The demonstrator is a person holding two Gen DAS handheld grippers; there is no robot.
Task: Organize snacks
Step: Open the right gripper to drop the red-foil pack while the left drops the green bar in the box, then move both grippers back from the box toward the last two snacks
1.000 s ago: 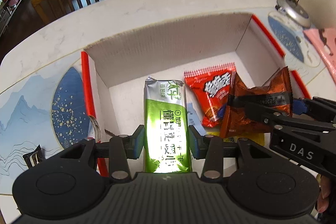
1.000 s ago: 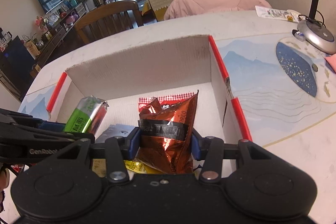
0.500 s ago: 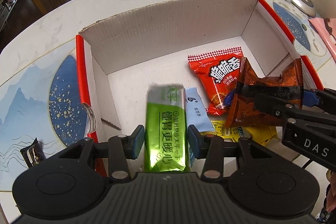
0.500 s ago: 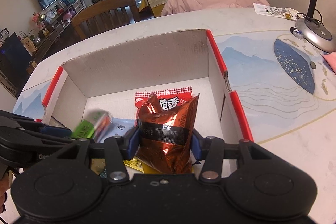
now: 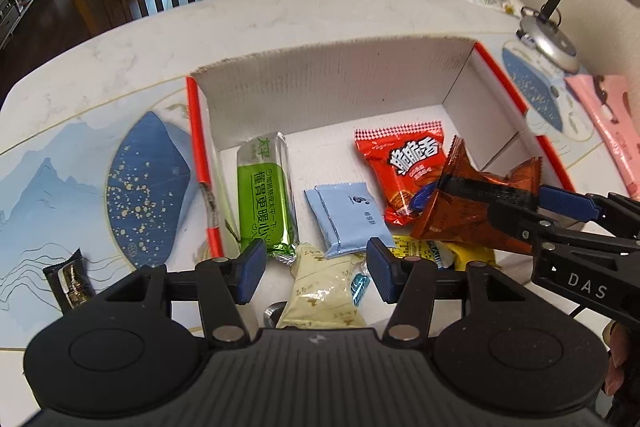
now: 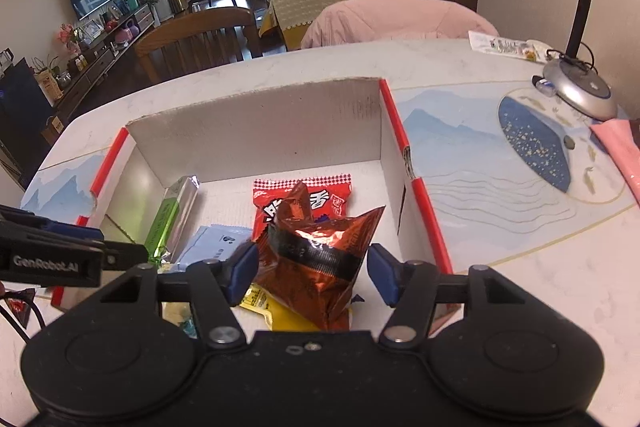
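Left wrist view. My left tongs (image 5: 316, 269) stand released, the two blue pads spread with nothing between them, poised over the near edge of the cardboard box (image 5: 332, 83). The green bar (image 5: 266, 201) lies flat on the box floor against the left wall; its long axis runs from the near edge toward the far wall, leaning slightly left at the far end. Beside it on the right lies a pale blue sachet (image 5: 346, 213), its long axis near-to-far and tilted left. Further right lies a red packet (image 5: 404, 167), flat, printed face up. A cream wrapper (image 5: 324, 293) sits just below my open pads, and a yellow packet (image 5: 420, 249) shows at the near edge. My right tongs (image 5: 486, 193) enter from the right with the copper bag (image 5: 460, 215) between their pads. A small dark bar (image 5: 68, 277) rests on the table (image 5: 120, 55) outside the box, to the left.

Right wrist view. My right tongs (image 6: 312, 271) are open: a gap shows on each side of the copper bag (image 6: 320, 259), which stands crumpled and upright between the pads, its points toward the far wall. It rests on the yellow packet (image 6: 276, 309) and overlaps the red packet (image 6: 308, 193). The green bar (image 6: 172, 215) lies along the left wall. A lamp base (image 6: 580, 91) stands on the table to the right.
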